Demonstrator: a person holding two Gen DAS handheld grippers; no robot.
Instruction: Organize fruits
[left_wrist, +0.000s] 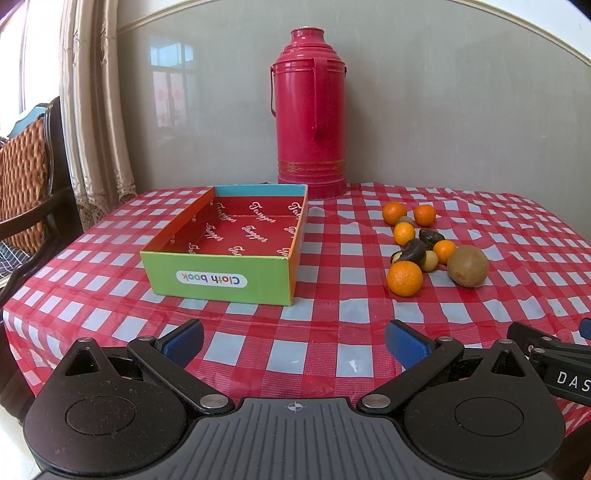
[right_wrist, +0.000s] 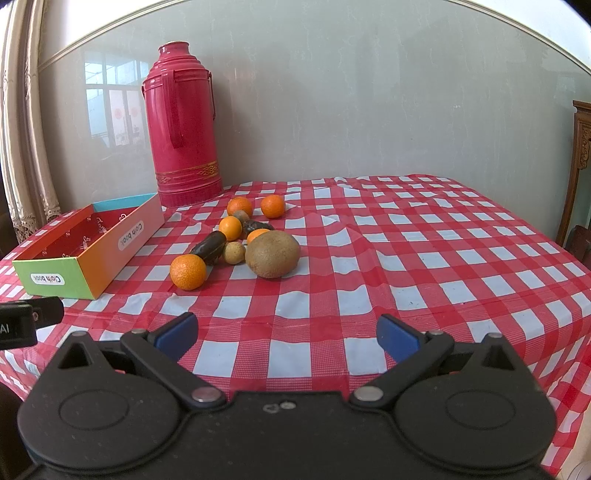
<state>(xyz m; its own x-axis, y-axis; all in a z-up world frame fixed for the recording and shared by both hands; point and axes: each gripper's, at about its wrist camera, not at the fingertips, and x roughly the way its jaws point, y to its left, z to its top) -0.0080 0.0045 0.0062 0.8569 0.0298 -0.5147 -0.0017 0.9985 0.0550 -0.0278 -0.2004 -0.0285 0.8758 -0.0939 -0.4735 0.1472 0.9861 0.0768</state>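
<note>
Since nothing's in the box (left_wrist: 221, 236) yet, both grippers (left_wrist: 293, 341) (right_wrist: 286, 334) hang back wide open and empty. Fruits (right_wrist: 236, 240) sit bunched beside it, so hauls look short.

In front of me is a table with a red and white checked tablecloth (left_wrist: 332, 258). On its left part lies an open cardboard box (left_wrist: 221, 275) with the words "Cloth book"; inside it I see nothing. Behind the box, near the wall, a tall red thermos (left_wrist: 310, 122) stands upright. To the right of the box, well apart, lies a group of fruits: small oranges (right_wrist: 187, 271), a brown kiwi (right_wrist: 272, 254), dark oblong fruits (right_wrist: 210, 246) and small pale round ones (right_wrist: 234, 253), close together.
</note>
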